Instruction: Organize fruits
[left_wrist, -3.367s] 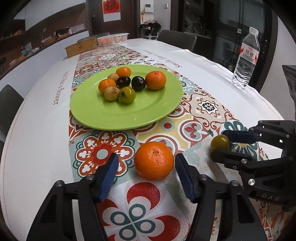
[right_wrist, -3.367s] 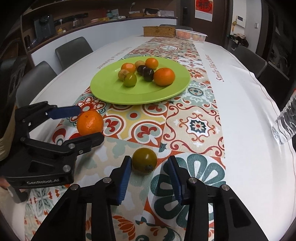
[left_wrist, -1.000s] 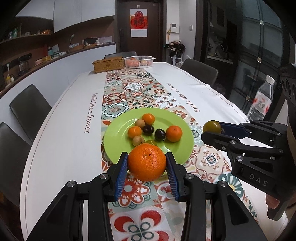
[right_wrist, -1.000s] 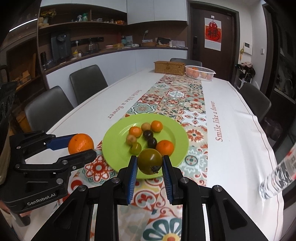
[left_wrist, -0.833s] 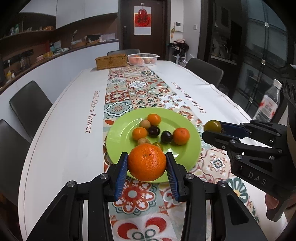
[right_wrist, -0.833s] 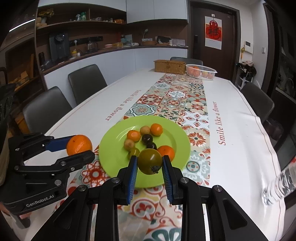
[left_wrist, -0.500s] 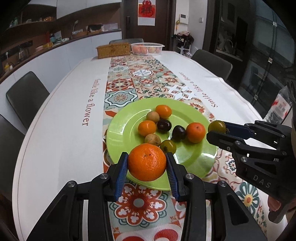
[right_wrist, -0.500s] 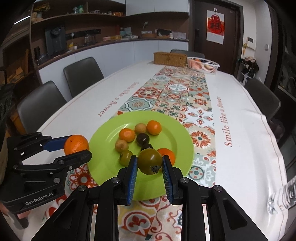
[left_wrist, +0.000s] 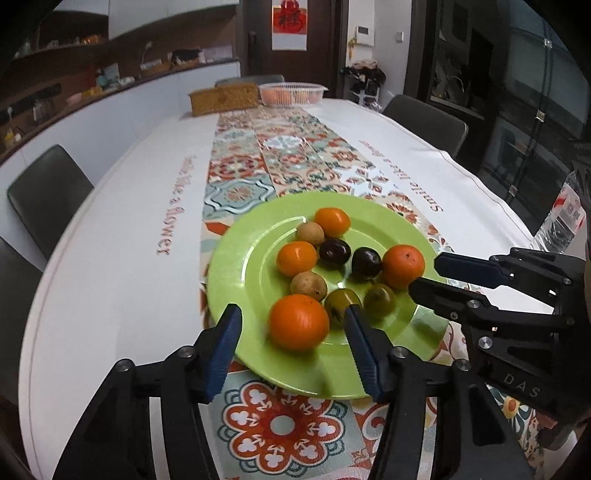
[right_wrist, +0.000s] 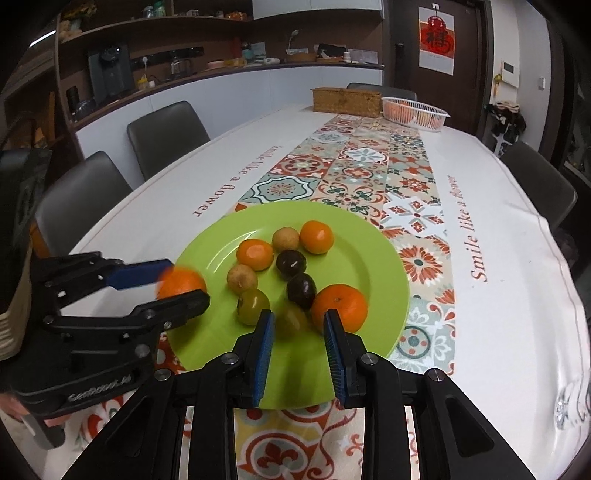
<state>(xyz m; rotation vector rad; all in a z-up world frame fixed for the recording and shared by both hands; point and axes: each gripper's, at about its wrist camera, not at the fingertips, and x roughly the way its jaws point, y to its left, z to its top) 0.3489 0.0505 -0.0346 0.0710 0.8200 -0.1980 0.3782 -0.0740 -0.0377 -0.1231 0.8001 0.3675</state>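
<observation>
Both tools hang over the near rim of the green plate (left_wrist: 236, 266), which lies on the patterned runner along the middle of the table (left_wrist: 110, 258). The left tool (left_wrist: 293, 332) stands spread wide, its big orange (left_wrist: 299, 322) loose between the fingers on the plate. The right tool (right_wrist: 297, 334) is likewise released, its blurred greenish fruit (right_wrist: 291, 320) beside the other fruits. No fruit shows off the plate, so the gathering looks nearly finished; only drawing back seems left.

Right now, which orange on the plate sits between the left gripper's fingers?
The biggest orange, at the near rim of the green plate. It lies between the open left gripper fingers; the other three sit farther back.
</observation>
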